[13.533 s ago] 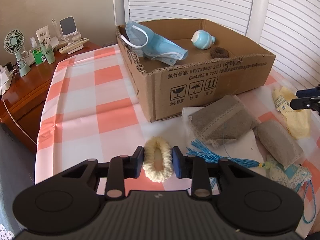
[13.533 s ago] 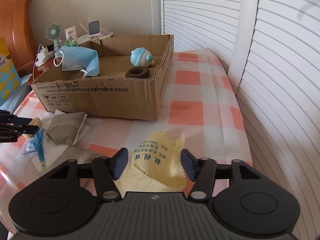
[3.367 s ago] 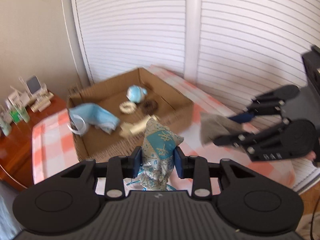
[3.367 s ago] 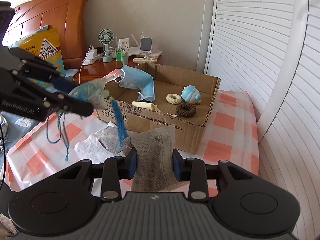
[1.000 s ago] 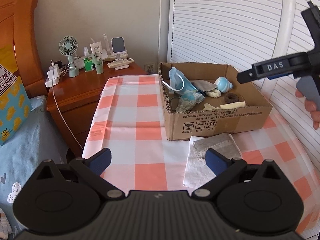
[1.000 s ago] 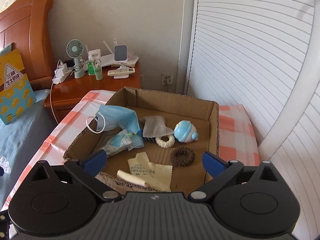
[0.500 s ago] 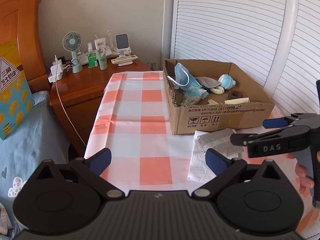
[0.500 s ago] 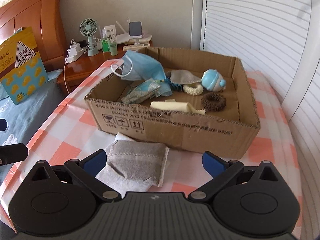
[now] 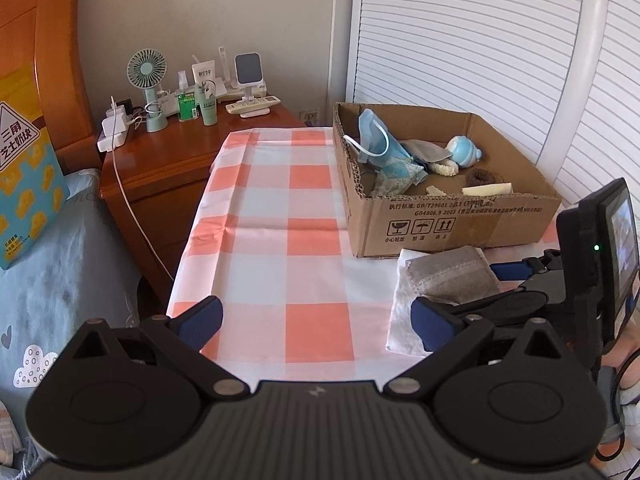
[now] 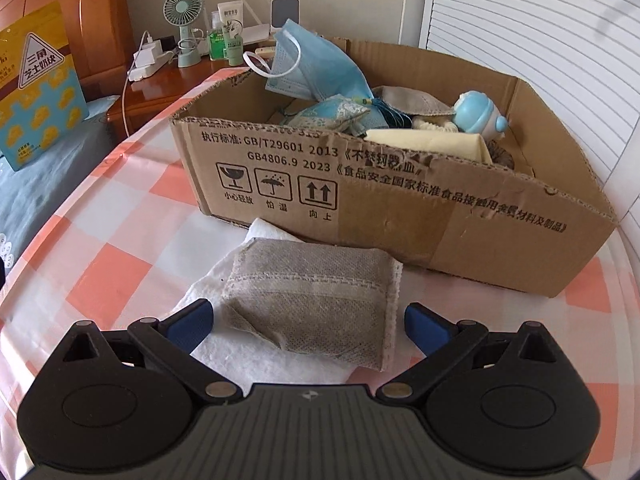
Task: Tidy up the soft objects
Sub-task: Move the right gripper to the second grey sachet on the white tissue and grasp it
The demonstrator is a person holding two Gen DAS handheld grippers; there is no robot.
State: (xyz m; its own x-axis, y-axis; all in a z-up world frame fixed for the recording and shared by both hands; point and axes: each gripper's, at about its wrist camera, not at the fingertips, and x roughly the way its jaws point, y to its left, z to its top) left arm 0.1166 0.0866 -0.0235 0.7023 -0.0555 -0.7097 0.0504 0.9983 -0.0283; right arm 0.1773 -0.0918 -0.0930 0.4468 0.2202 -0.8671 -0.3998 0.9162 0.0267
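Observation:
A grey fabric pouch [image 10: 316, 300] lies on a white tissue [image 10: 256, 354] on the checked tablecloth, just in front of the cardboard box [image 10: 400, 208]. My right gripper [image 10: 308, 324] is open, low over the table, its jaws either side of the pouch's near end without touching it. The box holds a blue face mask [image 10: 312, 64], a patterned blue pouch [image 10: 332, 114], another grey pouch, a blue toy [image 10: 478, 116], a yellow cloth and hair ties. My left gripper [image 9: 316, 322] is open and empty over the table's near left part; the pouch [image 9: 448, 274] and box [image 9: 436, 216] lie to its right.
A wooden nightstand [image 9: 168, 160] with a small fan, bottles and a phone stand is at the back left. A bed with a yellow snack bag [image 10: 36, 92] is to the left. White louvered doors [image 9: 480, 40] stand behind the box.
My right gripper has dropped and moved in close to the grey pouch, which now lies between its open jaws. My left gripper has drifted slightly and stays open.

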